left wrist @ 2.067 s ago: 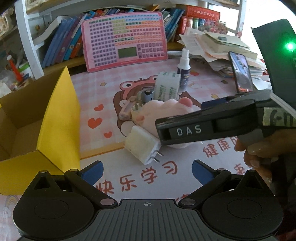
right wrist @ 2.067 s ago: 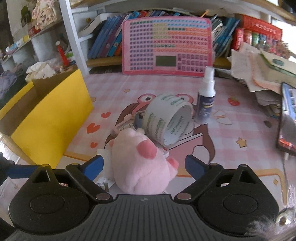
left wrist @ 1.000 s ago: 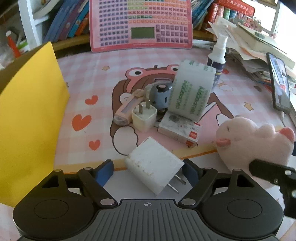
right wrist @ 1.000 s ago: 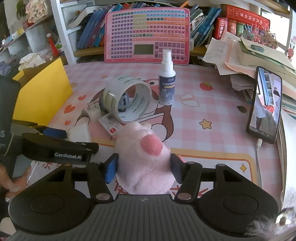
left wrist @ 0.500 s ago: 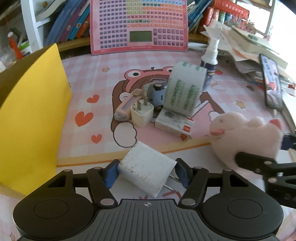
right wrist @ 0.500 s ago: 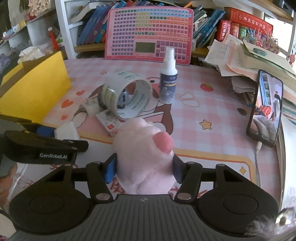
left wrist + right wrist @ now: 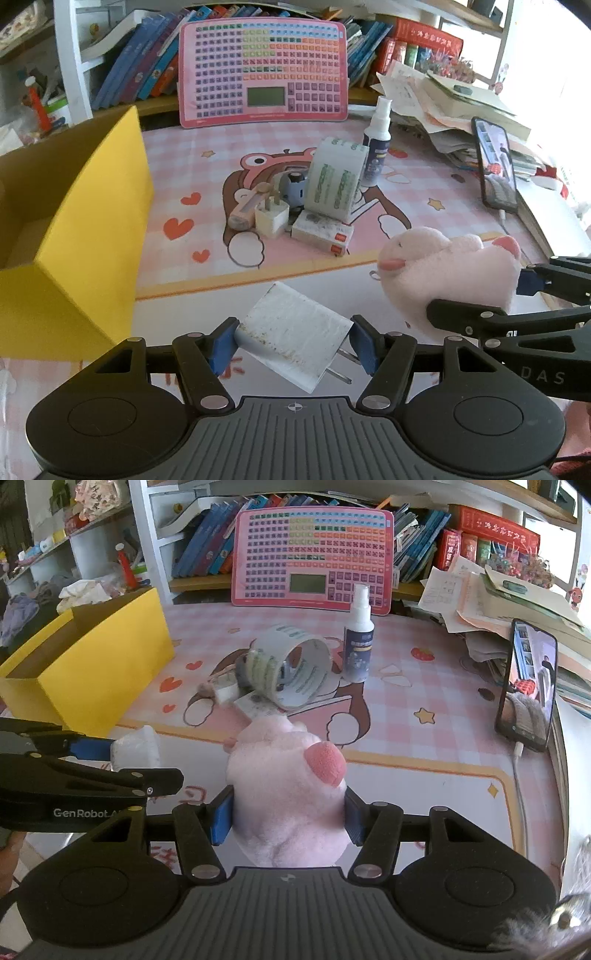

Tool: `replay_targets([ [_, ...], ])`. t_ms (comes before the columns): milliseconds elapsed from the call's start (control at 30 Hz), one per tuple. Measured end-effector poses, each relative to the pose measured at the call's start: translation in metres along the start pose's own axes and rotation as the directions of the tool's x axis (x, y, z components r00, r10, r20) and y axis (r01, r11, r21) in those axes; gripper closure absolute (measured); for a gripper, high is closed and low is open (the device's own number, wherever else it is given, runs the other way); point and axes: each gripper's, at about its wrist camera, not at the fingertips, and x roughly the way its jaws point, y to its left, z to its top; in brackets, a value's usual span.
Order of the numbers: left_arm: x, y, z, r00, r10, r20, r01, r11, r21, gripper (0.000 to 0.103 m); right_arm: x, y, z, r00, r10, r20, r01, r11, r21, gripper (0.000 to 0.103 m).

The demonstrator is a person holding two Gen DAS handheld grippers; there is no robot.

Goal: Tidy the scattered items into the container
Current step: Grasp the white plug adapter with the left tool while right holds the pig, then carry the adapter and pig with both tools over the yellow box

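Now, left gripper (image 7: pixel 293 345): closed on the white charger (image 7: pixel 293 341); both blue pads press its sides, prongs pointing down and right, over the white front strip of the surface.
Right gripper (image 7: pixel 288 819): clamped on the pink plush (image 7: pixel 286 794), pads sunk into its sides, the darker pink patch facing up and right.
Charger from the right wrist view: a white block (image 7: pixel 136 747) at the tip of the left gripper (image 7: pixel 110 749), just left of the plush.
Plush from the left wrist view: it (image 7: pixel 448 267) sits between the right gripper's fingers (image 7: pixel 476 295), right of the charger and apart from it.
Box (image 7: pixel 96 236): yellow outside, brown cardboard inside, open at the top, on the left of the surface; its inside is mostly hidden.
Pile at mat centre: tape roll (image 7: pixel 336 177) on edge, small plug (image 7: pixel 271 218) with prongs up, pink tube (image 7: pixel 245 210), flat white pack (image 7: pixel 323 232) and a grey-blue item (image 7: pixel 293 188), all close together or touching.
Spray bottle (image 7: pixel 376 144): upright, just behind the tape roll.
Phone (image 7: pixel 496 166): propped at the right edge, screen lit.
Pink board (image 7: pixel 264 68): leaning against the bookshelf at the back.
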Motion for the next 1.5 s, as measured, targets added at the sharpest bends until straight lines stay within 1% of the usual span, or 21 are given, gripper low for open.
replay_targets([
  [133, -0.016, 0.008, -0.011, 0.999, -0.027, 0.019, 0.027, 1.000, -0.001, 0.038, -0.011, 0.015, -0.007, 1.000, -0.018, 0.008, 0.018, 1.000, -0.004, 0.047],
  [300, -0.042, 0.023, -0.024, 0.997, -0.051, 0.066, 0.050, 0.999, 0.013, 0.038, -0.028, 0.039, -0.013, 0.998, -0.057, 0.036, 0.058, 0.998, -0.006, 0.047],
  [433, -0.065, 0.038, -0.039, 0.994, -0.063, 0.092, 0.061, 0.998, 0.027, 0.038, -0.043, 0.066, -0.023, 0.995, -0.088, 0.052, 0.089, 0.996, -0.007, 0.047],
  [600, -0.095, 0.061, -0.064, 0.992, -0.078, 0.102, 0.075, 0.997, 0.028, 0.038, -0.062, 0.104, -0.041, 0.990, -0.125, 0.064, 0.126, 0.992, -0.007, 0.047],
  [767, -0.119, 0.082, -0.084, 0.990, -0.079, 0.113, 0.076, 0.997, 0.030, 0.038, -0.076, 0.139, -0.060, 0.989, -0.133, 0.069, 0.133, 0.991, -0.005, 0.047],
  [1033, -0.150, 0.109, -0.112, 0.989, -0.065, 0.131, 0.057, 0.996, 0.070, 0.038, -0.087, 0.183, -0.080, 0.987, -0.148, 0.070, 0.146, 0.989, 0.033, 0.047],
  [1267, -0.169, 0.131, -0.126, 0.987, -0.047, 0.151, 0.039, 0.998, 0.056, 0.038, -0.091, 0.216, -0.082, 0.988, -0.134, 0.075, 0.134, 0.991, 0.007, 0.047],
  [1500, -0.178, 0.150, -0.135, 0.987, -0.036, 0.156, 0.033, 0.999, 0.025, 0.038, -0.089, 0.241, -0.080, 0.991, -0.113, 0.067, 0.116, 0.992, -0.041, 0.047],
])
